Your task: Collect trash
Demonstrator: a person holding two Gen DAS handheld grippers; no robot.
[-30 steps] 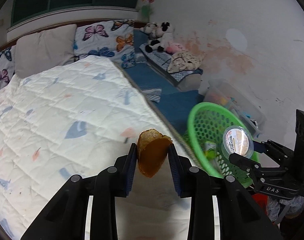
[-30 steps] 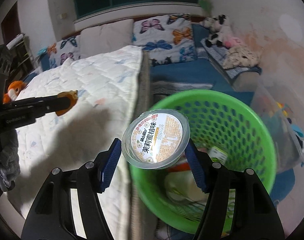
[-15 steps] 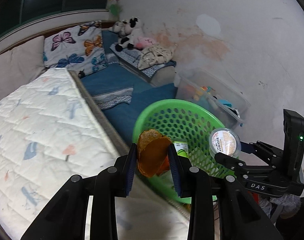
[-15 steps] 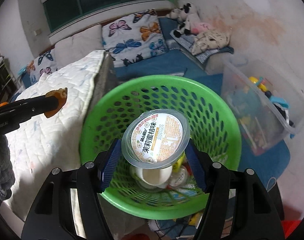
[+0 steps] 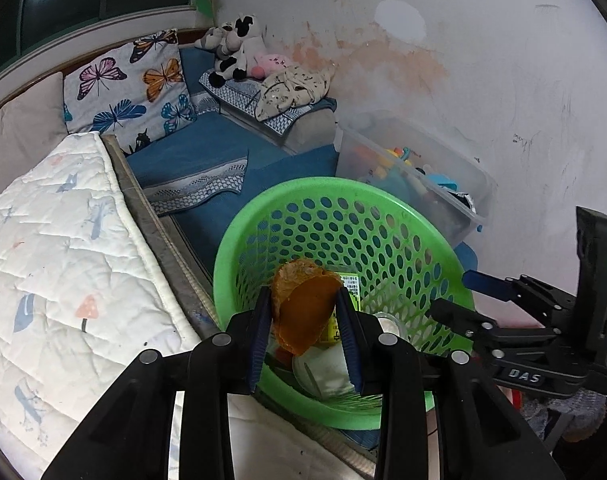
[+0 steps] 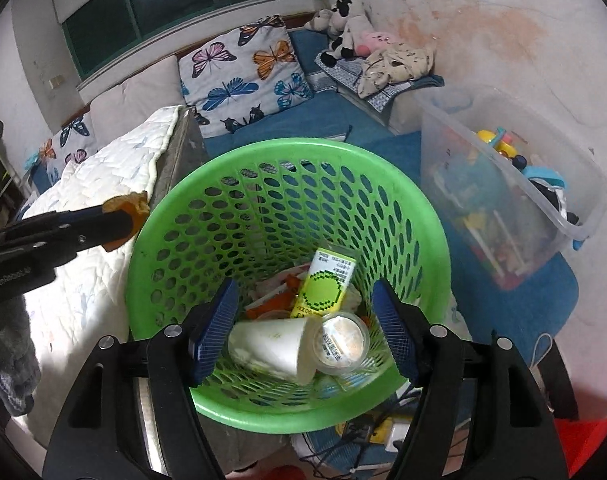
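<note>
My left gripper point(image 5: 305, 306) is shut on an orange-brown peel point(image 5: 303, 312) and holds it over the near rim of the green mesh basket point(image 5: 263, 220). In the right wrist view the peel point(image 6: 123, 210) sits just left of the basket rim point(image 6: 287, 148). My right gripper point(image 6: 305, 304) is open and empty above the basket. The clear jelly cup point(image 6: 341, 344) lies on its side in the basket, next to a white paper cup point(image 6: 271, 346) and a green carton point(image 6: 325, 288).
A bed with a white quilt point(image 5: 55, 248) lies left of the basket. A clear bin of toys point(image 6: 507, 200) stands to the right by the stained wall. Blue mats, butterfly pillows point(image 5: 131, 80) and plush toys point(image 5: 239, 48) lie behind.
My right gripper opened and the jelly cup dropped into the basket. My left gripper carried the peel from above the bed to over the basket.
</note>
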